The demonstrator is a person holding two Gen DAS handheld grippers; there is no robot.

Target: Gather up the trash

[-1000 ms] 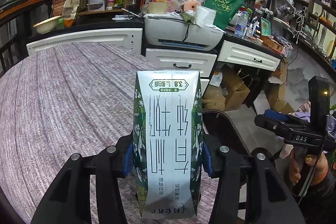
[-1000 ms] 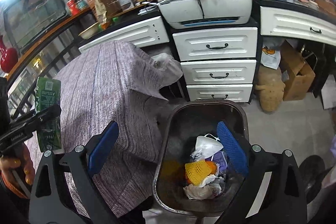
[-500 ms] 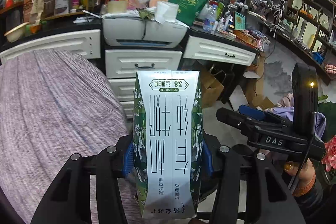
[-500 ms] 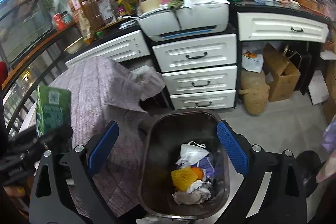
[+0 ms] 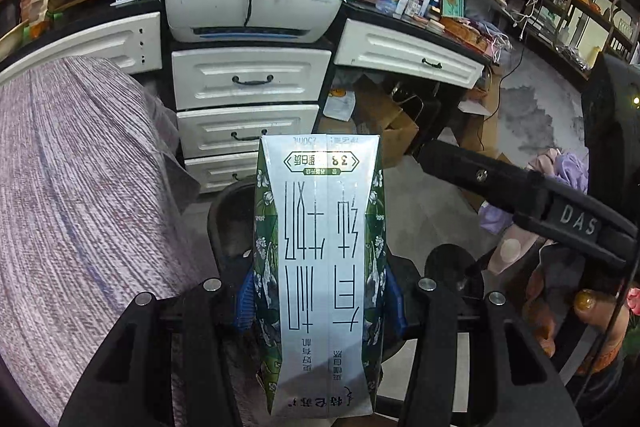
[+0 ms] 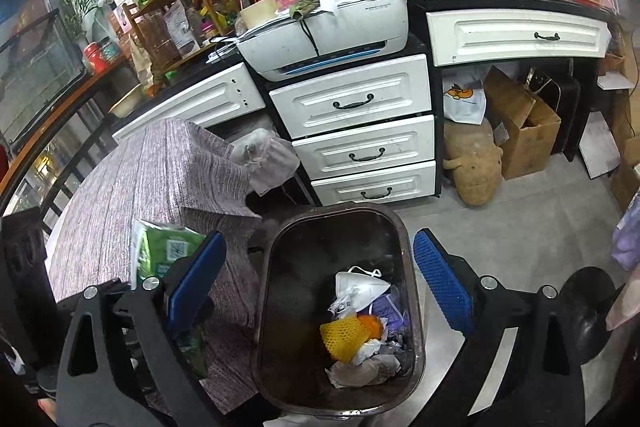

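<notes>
My left gripper [image 5: 320, 291] is shut on a green and silver milk carton [image 5: 318, 251], held upright just past the table edge, over the near rim of the dark trash bin [image 5: 228, 211]. In the right wrist view the carton [image 6: 160, 255] shows at the left, beside the bin [image 6: 280, 259]. The bin holds a white mask [image 6: 360, 287], yellow foam netting [image 6: 344, 337] and crumpled paper. My right gripper [image 6: 320, 287] is open and empty, hovering above the bin. It also shows in the left wrist view [image 5: 520, 187].
A table with a purple-grey cloth [image 6: 152, 179] stands left of the bin. White drawers [image 6: 360, 143] with a printer [image 6: 320, 27] on top stand behind it. Cardboard boxes [image 6: 524, 131] and a stuffed toy [image 6: 476, 167] lie on the floor at the right.
My left gripper has carried the carton rightward off the table toward the bin. My right gripper has stayed open above the bin, shifting slightly.
</notes>
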